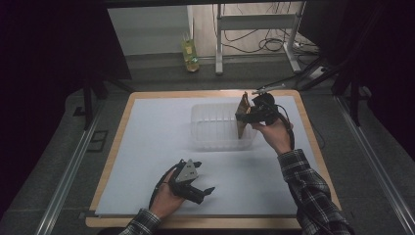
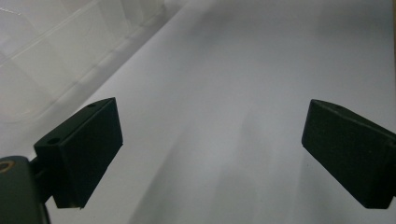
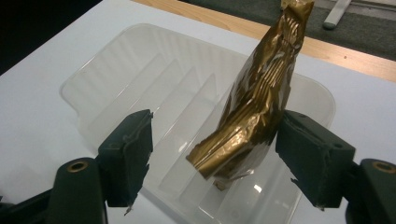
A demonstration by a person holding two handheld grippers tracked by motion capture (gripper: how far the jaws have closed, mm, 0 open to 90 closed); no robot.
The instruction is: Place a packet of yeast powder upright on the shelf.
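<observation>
— Where's the packet?

— The gold packet (image 3: 254,107) stands upright in the clear tray (image 3: 116,60), its lower end down among the ribs at the tray's right end. From above it shows as a tall brown sliver (image 1: 242,117) at the tray (image 1: 215,127) edge nearest the right hand.

— Is the right gripper (image 3: 215,154) clamped on it?

— No. The jaws stand apart with the packet between them. The packet leans against the right jaw; a clear gap separates it from the left one. So the pads aren't pressing.

— And from above?

— The right gripper (image 1: 252,113) hangs over the tray's right end, held by a hand in a plaid sleeve.

— The left gripper (image 2: 212,154)?

— Jaws wide apart, nothing between them — just the white sheet (image 2: 243,70) below. In its own view a corner of the tray (image 2: 51,51) sits off to the upper left. From above, the left gripper (image 1: 203,192) rests low near the front edge of the table (image 1: 122,127), well apart from the tray.

— Anything else about?

— A yellowish bottle (image 1: 190,55) on the floor beyond the table.
</observation>
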